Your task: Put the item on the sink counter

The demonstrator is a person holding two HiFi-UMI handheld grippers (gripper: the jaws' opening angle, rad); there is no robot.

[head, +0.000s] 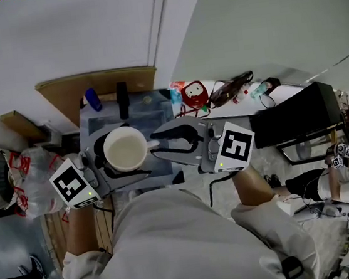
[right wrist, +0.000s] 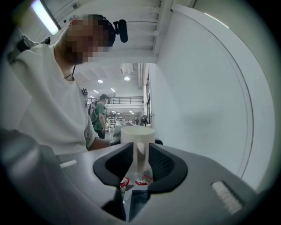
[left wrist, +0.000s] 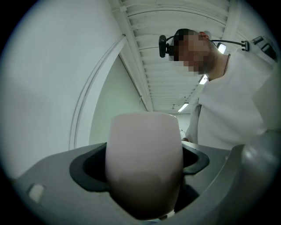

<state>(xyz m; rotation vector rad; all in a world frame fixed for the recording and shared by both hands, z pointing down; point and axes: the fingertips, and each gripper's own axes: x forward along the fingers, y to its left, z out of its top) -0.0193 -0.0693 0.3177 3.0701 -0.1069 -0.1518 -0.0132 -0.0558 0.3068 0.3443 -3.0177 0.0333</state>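
A white mug hangs above the grey sink unit. My left gripper is shut on its body, one jaw on each side. In the left gripper view the mug fills the space between the jaws of the left gripper. My right gripper reaches in from the right, and the mug's handle lies between its fingertips. The right gripper view shows the handle in the gap of the right gripper, whose pads stand slightly off it, open.
On the sink unit stand a blue bottle and a black tap. A red object and cables lie on the white table to the right, near a black box. A plastic bag sits left; another person is at the right.
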